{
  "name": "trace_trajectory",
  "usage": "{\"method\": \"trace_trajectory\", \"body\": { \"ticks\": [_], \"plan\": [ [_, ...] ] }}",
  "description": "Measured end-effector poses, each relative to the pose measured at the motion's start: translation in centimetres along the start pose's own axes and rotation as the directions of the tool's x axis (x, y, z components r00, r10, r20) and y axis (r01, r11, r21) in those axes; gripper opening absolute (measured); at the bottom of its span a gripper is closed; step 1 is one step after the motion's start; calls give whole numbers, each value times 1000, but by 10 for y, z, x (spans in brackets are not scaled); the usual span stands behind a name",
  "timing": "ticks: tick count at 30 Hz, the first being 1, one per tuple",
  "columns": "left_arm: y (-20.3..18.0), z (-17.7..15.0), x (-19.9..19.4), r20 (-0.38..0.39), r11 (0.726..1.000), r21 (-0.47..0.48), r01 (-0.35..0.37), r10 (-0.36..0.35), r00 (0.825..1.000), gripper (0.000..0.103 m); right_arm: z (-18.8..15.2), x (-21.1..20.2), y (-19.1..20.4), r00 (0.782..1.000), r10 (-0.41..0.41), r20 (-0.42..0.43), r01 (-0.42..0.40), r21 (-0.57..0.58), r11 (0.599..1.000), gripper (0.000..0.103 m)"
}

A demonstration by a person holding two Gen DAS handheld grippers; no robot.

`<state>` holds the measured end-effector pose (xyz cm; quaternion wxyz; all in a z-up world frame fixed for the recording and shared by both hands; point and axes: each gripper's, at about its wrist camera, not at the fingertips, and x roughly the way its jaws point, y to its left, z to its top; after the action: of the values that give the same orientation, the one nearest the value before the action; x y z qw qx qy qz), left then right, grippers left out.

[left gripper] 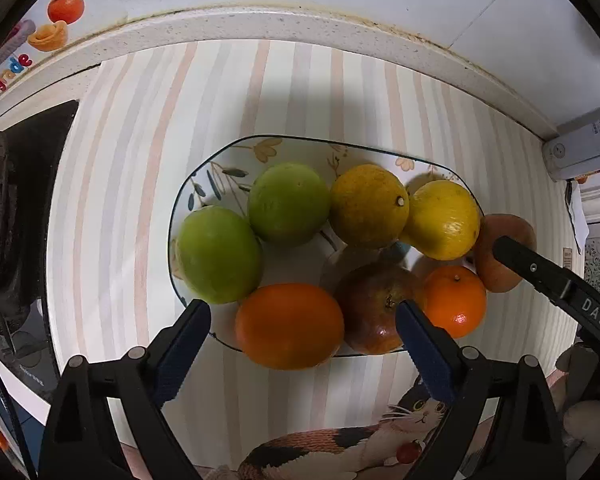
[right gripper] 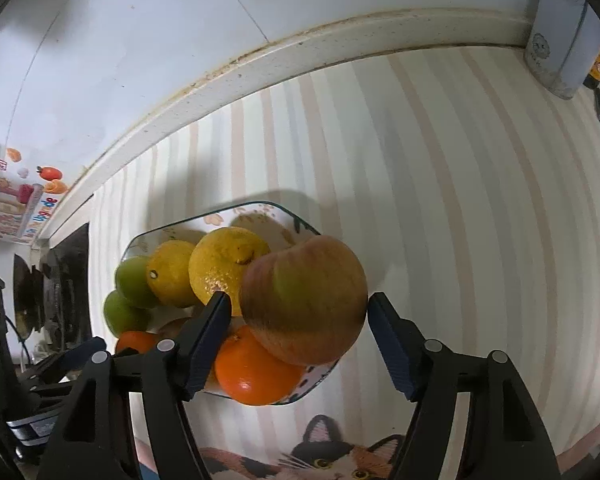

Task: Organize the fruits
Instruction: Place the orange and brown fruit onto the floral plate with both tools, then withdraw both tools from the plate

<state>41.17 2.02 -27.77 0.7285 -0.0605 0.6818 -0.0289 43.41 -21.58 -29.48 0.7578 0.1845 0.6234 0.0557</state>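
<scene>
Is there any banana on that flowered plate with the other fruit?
No. In the left wrist view the plate holds only round fruit: two green ones, two yellow ones, oranges and reddish-brown ones.

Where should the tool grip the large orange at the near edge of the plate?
Across the large orange at its widest middle, coming from straight above. Its left and near sides are free; the dark red fruit crowds its right, so one finger needs that gap.
</scene>
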Motion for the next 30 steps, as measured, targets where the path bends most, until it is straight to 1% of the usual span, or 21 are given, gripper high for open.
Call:
{"method": "trace_trajectory", "body": {
  "ticks": [1, 5, 9, 11, 12, 13, 14, 17, 19, 22, 25, 30],
  "plan": [
    [0, 0, -2, 3, 1000, 0, -1, 1, 1000, 94, 0, -1, 1, 1000, -2, 0, 2, -5, 1000, 78],
    [-1, -1, -10, 37, 1000, 6, -23, 22, 999, 94, -2, -3, 5, 1000, -8, -3, 7, -13, 1000, 79],
    [4, -5, -20, 71, 999, -5, -43, 43, 997, 94, -5, -3, 3, 1000, -14, -10, 14, -4, 1000, 85],
    [8, -8, -24, 83, 999, -14, -48, 49, 995, 94, -8, -5, 0, 1000, -26, -3, 26, 2, 1000, 86],
    [9, -10, -25, 90, 999, -16, -52, 53, 995, 94, -9, -6, -1, 999, -34, 0, 34, 1, 999, 88],
    [9, -12, -27, 97, 998, -16, -58, 60, 994, 94, -12, -8, -1, 999, -51, 4, 51, -4, 999, 94],
    [10, -15, -29, 106, 998, -17, -67, 68, 992, 95, -14, -11, -1, 997, -71, 11, 71, -10, 997, 95],
    [13, -24, -36, 132, 996, -17, -84, 85, 988, 95, -28, -21, 6, 990, -130, 46, 132, -60, 989, 95],
    [14, -32, -40, 150, 995, -16, -96, 97, 984, 94, -42, -29, 14, 982, -176, 70, 182, -101, 978, 95],
    [15, -45, -48, 175, 993, -7, -117, 116, 978, 94, -65, -37, 23, 976, -205, 79, 214, -140, 967, 95],
    [16, -57, -53, 190, 991, 4, -132, 129, 973, 94, -85, -45, 29, 974, -213, 79, 223, -153, 963, 95],
    [16, -75, -64, 214, 991, 15, -132, 126, 969, 94, -114, -66, 41, 975, -204, 87, 216, -166, 962, 95]
  ]
}}
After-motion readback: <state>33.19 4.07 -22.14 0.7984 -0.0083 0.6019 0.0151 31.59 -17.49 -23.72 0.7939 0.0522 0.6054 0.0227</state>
